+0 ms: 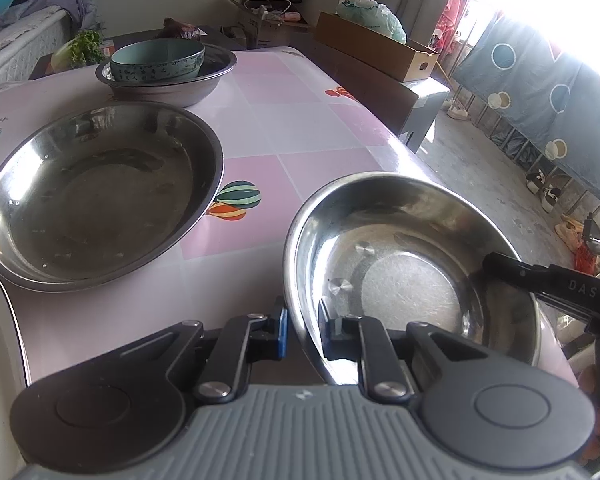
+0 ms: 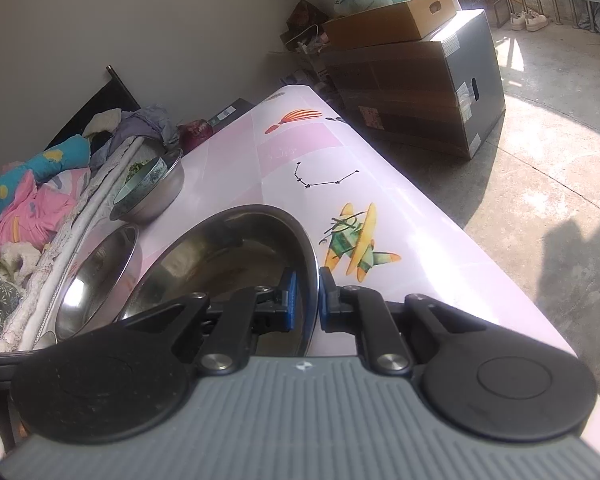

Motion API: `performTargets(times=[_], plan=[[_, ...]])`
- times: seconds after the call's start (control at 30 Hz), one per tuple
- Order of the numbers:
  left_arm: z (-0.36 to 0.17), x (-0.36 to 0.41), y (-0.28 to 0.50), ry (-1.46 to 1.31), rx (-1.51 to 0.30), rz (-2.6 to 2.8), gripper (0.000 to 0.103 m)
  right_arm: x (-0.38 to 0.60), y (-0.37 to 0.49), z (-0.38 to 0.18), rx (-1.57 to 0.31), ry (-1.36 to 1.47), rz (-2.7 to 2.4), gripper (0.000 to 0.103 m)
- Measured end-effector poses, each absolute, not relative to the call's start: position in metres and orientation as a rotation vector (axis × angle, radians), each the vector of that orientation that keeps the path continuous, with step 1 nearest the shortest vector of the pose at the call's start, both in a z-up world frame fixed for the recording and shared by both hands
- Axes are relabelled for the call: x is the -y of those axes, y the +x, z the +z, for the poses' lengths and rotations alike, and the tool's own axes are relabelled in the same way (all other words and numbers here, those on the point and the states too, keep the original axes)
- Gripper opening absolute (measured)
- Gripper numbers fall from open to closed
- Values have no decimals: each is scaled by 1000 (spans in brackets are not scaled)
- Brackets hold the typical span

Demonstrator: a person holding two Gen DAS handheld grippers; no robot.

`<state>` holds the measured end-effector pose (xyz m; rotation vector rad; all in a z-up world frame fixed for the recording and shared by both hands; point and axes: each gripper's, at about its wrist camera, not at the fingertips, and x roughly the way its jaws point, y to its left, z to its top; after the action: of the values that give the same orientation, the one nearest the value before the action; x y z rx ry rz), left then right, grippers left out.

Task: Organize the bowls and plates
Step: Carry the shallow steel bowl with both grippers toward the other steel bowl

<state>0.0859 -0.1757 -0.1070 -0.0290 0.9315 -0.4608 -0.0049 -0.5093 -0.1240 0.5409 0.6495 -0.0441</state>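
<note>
We've got both tongs clamped on one small steel bowl (image 1: 412, 276) at the near right corner of the counter (image 1: 300, 128); left tongs (image 1: 303, 330) pinch its near rim, one pad outside and one inside, right tongs (image 2: 307, 300) pinch the opposite rim the same way, and their dark finger shows reaching in from the right in the left wrist view; two grips on opposite rims probably keep the thin, slippery bowl level for a lift, and we guess it goes into the big steel basin (image 1: 100, 196) just left of it, since nesting smaller into larger is the tidy way to organize; farther back a teal ceramic bowl (image 1: 158, 60) already sits inside a second steel basin (image 1: 168, 84), which backs that guess; bowl looks tilted in the left wrist view but fisheye bends everything, so we can't tell if it's off the counter yet; its underside and the contact with the counter are hidden by the tongs' bodies; in the right wrist view the bowl's near part is cut off behind the tongs, and the big basin shows only as a sliver at left; some greens (image 1: 86, 46) sit behind the back basin, partly blocked; window glare washes out the top right; no hands in view
</note>
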Motion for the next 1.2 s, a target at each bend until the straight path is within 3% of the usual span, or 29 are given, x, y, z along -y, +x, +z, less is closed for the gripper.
performTargets(times=[1.2], plan=[[-95, 170, 78, -37, -877, -475, 16, 507, -10, -111, -629, 525, -45, 10]])
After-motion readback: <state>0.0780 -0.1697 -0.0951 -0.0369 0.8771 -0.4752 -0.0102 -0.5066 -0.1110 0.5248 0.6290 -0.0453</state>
